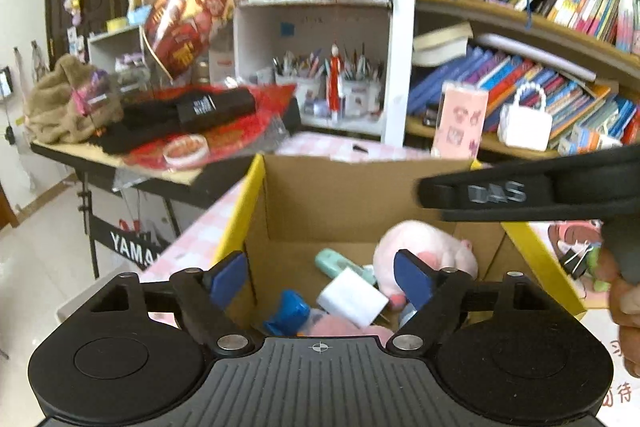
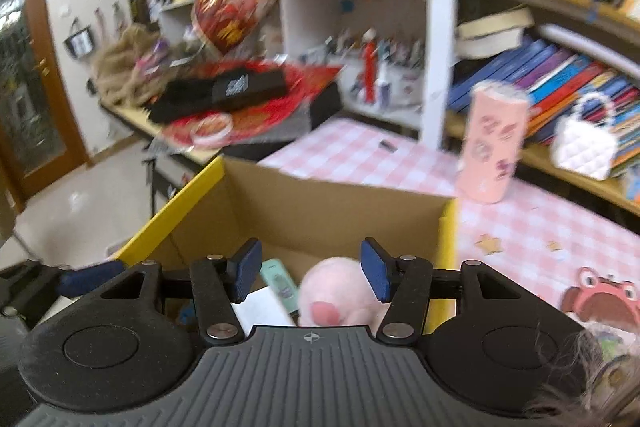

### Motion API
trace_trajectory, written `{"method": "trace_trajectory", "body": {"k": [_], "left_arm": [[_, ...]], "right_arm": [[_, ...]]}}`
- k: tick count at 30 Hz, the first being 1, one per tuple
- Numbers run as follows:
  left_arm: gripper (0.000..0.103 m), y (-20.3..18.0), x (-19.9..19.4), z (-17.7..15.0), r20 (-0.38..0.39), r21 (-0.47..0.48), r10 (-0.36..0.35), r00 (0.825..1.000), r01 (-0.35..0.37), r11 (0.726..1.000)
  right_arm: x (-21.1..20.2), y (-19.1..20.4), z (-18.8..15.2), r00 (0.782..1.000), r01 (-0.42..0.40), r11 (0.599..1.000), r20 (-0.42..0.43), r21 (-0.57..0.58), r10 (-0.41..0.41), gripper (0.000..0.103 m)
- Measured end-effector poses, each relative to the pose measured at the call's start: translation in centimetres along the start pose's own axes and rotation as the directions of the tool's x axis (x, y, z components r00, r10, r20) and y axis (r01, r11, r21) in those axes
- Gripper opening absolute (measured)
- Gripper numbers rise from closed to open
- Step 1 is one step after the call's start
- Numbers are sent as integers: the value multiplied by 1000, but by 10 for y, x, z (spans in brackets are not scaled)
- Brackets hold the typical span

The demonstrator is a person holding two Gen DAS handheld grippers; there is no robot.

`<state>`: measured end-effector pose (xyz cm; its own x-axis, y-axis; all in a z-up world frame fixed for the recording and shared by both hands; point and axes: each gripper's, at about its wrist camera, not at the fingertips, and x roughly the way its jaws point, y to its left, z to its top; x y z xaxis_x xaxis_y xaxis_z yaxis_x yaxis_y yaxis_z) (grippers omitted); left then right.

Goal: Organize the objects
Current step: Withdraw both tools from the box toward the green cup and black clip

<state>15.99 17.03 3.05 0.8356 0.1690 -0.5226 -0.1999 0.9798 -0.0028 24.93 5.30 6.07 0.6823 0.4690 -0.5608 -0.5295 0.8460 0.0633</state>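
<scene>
An open cardboard box (image 1: 340,195) with yellow flaps stands on the pink checked table. Inside lie a pink plush pig (image 1: 424,247), a white block (image 1: 354,297), a mint green item (image 1: 332,261) and a blue item (image 1: 290,311). My left gripper (image 1: 320,279) is open and empty above the box's near left corner. My right gripper (image 2: 310,273) is open and empty above the box (image 2: 320,203), over the pig (image 2: 336,291). The right gripper's black body (image 1: 520,193) crosses the left wrist view at the right.
A pink patterned tumbler (image 2: 494,143) stands on the checked cloth (image 2: 360,155) behind the box. Bookshelves (image 1: 540,27) with white handbags fill the right. A cluttered side table (image 1: 168,131) stands at left. A red frog toy (image 2: 600,295) lies at right.
</scene>
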Motion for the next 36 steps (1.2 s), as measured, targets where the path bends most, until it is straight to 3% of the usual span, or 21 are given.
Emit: {"method": "trace_trajectory", "body": {"k": [8, 15, 22, 36], "left_arm": [[87, 17, -39, -4, 57, -53, -10, 998, 13, 999], [89, 21, -71, -29, 55, -45, -36, 998, 38, 998], [89, 22, -97, -62, 5, -32, -62, 998, 62, 998], [93, 22, -138, -109, -50, 6, -67, 996, 68, 998]], "right_arm": [[-58, -4, -29, 984, 139, 989, 104, 56, -144, 55], [-93, 12, -72, 966, 234, 966, 80, 113, -244, 55], [-116, 47, -116, 963, 266, 959, 24, 99, -269, 56], [-155, 87, -173, 951, 309, 945, -29, 105, -308, 60]]}}
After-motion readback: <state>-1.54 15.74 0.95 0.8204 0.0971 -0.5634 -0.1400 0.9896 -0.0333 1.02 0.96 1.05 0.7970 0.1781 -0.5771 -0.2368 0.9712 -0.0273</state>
